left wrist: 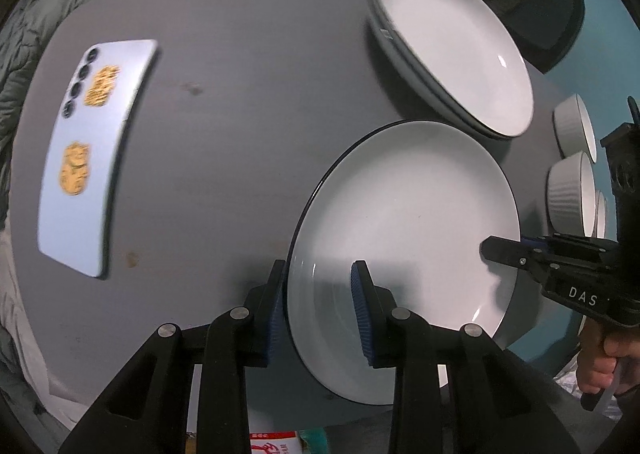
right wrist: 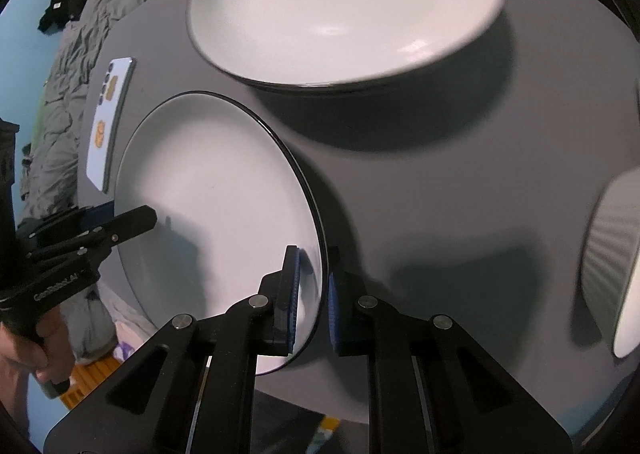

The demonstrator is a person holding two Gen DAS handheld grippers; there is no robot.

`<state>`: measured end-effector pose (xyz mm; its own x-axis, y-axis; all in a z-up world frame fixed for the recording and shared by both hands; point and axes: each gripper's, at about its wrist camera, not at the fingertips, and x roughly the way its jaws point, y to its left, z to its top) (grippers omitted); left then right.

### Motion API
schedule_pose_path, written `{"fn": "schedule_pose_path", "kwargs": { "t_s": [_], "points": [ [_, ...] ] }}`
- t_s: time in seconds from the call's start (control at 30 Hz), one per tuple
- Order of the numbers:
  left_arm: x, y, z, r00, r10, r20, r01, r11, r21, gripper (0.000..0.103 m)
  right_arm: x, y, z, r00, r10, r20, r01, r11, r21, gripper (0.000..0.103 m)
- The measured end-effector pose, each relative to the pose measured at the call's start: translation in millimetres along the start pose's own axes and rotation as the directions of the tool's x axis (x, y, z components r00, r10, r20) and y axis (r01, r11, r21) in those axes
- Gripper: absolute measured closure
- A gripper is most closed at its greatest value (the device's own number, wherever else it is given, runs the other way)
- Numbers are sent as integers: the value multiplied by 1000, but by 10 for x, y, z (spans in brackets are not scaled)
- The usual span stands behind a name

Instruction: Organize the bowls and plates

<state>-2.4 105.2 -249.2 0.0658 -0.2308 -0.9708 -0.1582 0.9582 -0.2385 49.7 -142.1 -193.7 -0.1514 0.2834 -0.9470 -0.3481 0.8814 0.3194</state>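
We pinch the plate point(left wrist: 404, 221) by opposite rims, left claw point(left wrist: 320, 314) and right claw point(right wrist: 312, 298) each clamped on an edge, to keep it level. It hangs over the bench point(left wrist: 224, 133), near the plate stack point(left wrist: 452, 49) where we judge it belongs.

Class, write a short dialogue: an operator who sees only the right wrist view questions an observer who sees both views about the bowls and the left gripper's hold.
Operator: I see one ribbed bowl at my edge. Are there more?
Observer: Yes. The left wrist view shows three ribbed bowls in a row, the third only partly seen.
Operator: How does the left gripper sit on the plate?
Observer: The left gripper has the plate's rim between its blue pads.
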Motion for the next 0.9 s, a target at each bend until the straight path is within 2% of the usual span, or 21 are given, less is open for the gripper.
{"fn": "schedule_pose_path", "kwargs": {
  "t_s": [0.23, 0.53, 0.9],
  "points": [
    [70, -311, 81, 999, -25, -27, 26, 999, 43, 72, -108, -287, -53, 1000, -19, -9, 19, 1000, 15, 90],
    [90, -494, 19, 997, -51, -51, 54, 996, 72, 72, -204, -526, -127, 999, -39, -3, 39, 999, 31, 90],
    [68, -390, 37, 995, -79, -56, 83, 995, 60, 72, -196, -556, -183, 999, -19, 39, 17, 999, 43, 89]
  ]
}}
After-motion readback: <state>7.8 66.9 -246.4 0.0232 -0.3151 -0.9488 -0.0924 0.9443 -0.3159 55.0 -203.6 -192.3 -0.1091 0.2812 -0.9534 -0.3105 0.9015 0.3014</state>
